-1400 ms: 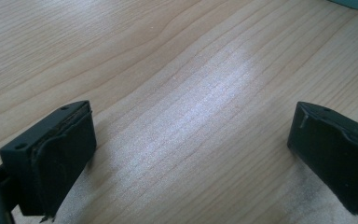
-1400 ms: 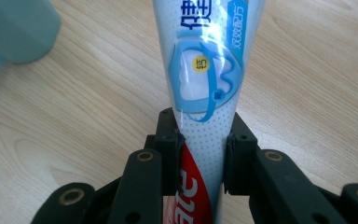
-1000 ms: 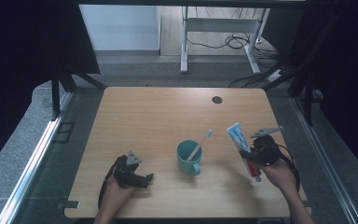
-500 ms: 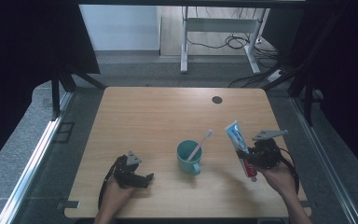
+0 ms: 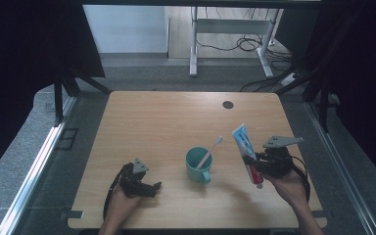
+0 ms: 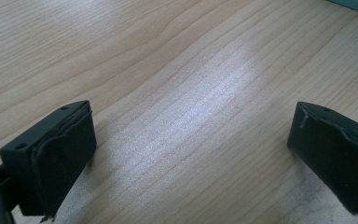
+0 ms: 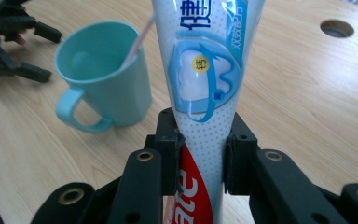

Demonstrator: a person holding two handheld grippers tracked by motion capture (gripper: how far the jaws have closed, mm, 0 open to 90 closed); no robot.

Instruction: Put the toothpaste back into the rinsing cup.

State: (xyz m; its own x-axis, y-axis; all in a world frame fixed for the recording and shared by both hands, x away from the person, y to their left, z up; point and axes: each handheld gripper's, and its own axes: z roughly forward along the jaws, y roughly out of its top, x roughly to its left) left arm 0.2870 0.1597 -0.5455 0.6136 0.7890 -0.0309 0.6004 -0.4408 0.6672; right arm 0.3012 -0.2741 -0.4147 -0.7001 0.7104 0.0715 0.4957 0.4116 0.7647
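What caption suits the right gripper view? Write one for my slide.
Right tool clamps a toothpaste tube beside a teal mug holding a toothbrush.

Light wood-grain rectangular table point(image 5: 166, 122), with a small dark round cable hole point(image 5: 228, 104) near the far edge, right of centre. A teal ceramic mug with a handle point(image 5: 199, 164) stands upright on it, front-centre, handle toward the near edge. The left gripper point(image 5: 144, 188) sits low at the near-left corner; contact with the tabletop can't be confirmed.
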